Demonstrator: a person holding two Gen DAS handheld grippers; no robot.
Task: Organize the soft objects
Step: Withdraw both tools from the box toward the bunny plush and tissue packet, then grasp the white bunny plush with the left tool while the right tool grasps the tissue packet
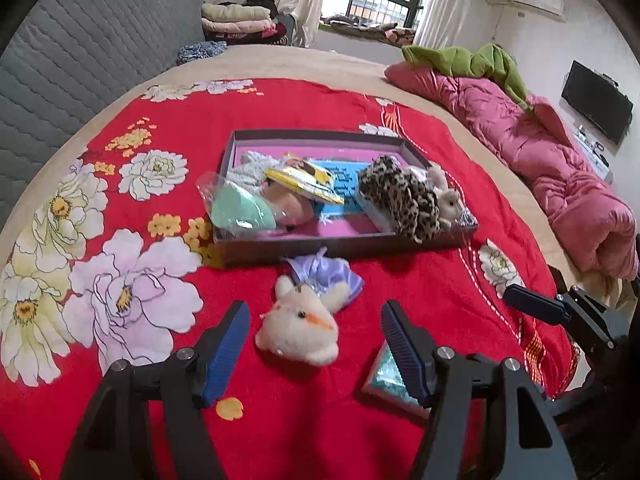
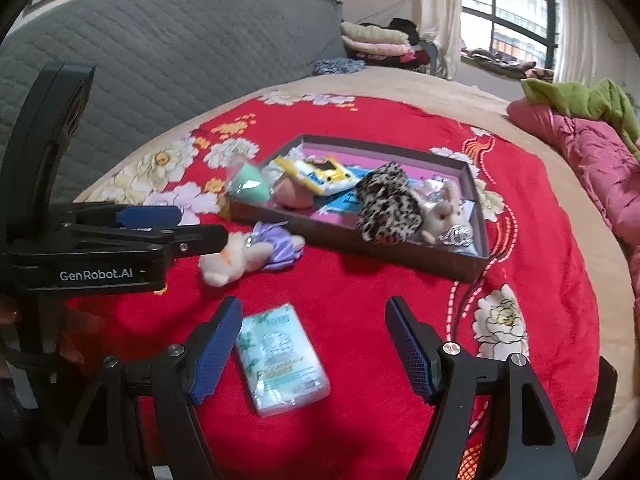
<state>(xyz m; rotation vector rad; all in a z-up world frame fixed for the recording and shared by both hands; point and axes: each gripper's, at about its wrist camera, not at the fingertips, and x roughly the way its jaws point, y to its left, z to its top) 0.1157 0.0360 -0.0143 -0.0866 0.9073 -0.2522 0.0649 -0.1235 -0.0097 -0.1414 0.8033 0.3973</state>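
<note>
A cream plush rabbit in a lilac dress lies on the red floral blanket just in front of a shallow grey box with a pink floor. My left gripper is open, its blue pads either side of the rabbit without touching it. A pack of tissues lies nearer me, and my right gripper stands open around it, not touching. The box holds a leopard-print plush, a small rabbit, a mint pouch and a yellow packet.
A pink quilt with a green garment lies along the bed's right side. The grey padded headboard rises on the left. Folded bedding is stacked at the far corner. Bare red blanket surrounds the box.
</note>
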